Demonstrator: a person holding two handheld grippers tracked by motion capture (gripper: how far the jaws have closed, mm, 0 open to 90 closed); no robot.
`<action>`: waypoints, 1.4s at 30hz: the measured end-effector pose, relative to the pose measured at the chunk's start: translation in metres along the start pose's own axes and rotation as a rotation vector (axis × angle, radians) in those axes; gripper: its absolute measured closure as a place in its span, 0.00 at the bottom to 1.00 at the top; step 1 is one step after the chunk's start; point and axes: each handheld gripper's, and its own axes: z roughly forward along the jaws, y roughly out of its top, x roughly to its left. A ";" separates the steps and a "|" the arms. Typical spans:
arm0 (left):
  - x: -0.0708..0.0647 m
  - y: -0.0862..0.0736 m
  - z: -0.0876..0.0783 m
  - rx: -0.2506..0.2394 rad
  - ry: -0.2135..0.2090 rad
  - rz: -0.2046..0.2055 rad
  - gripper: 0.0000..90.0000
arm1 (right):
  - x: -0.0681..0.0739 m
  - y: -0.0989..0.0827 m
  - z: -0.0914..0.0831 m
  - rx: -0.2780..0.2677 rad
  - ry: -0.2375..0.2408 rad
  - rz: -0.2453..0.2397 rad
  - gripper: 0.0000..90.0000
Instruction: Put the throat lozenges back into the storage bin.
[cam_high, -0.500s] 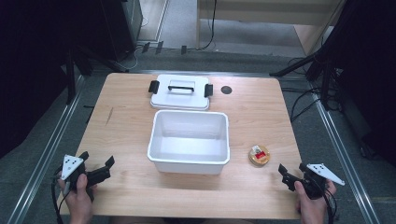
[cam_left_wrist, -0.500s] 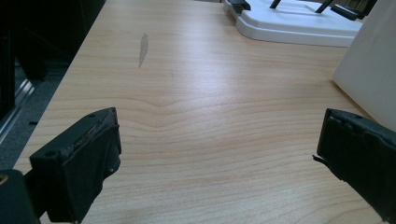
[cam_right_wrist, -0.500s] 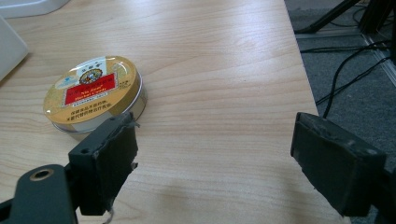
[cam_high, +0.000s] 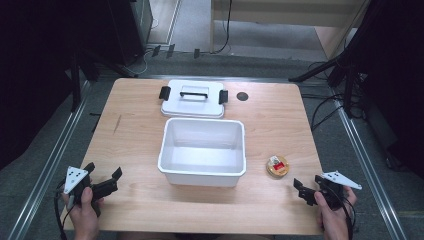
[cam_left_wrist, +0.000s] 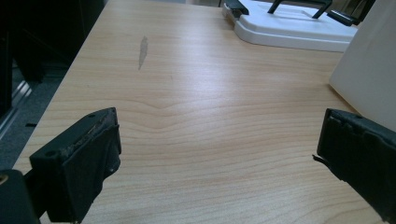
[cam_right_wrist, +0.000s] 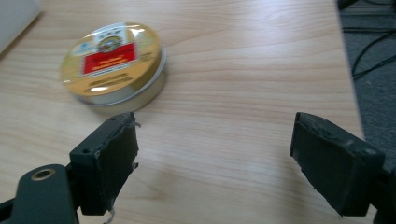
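Your left gripper (cam_high: 103, 179) and right gripper (cam_high: 306, 190) sit at the table's (cam_high: 135, 125) near corners, jaws spread wide, gripping nothing; round tin (cam_right_wrist: 114, 60) lies just ahead of the right.

A wooden table (cam_high: 135, 150) carries a white tub (cam_high: 203, 152) at its centre. A white lid (cam_high: 193, 100) with a black handle lies just beyond it at twelve o'clock. A round gold tin (cam_high: 277, 165) sits near the tub at four o'clock. A dark scuff (cam_left_wrist: 143, 50) marks the wood at nine o'clock.

One bin (cam_high: 202, 152), one lid (cam_high: 192, 100), one tin (cam_high: 277, 166).
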 end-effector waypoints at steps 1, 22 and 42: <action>0.000 0.000 0.000 0.000 0.003 0.004 0.00 | 0.003 0.003 0.000 0.018 0.012 -0.013 0.17; 0.000 -0.001 -0.001 -0.011 0.007 -0.004 0.00 | 0.050 0.060 0.014 0.489 0.035 -0.247 0.15; 0.000 0.000 -0.001 0.000 0.004 0.004 0.00 | 0.083 0.103 0.061 0.771 -0.044 -0.269 0.13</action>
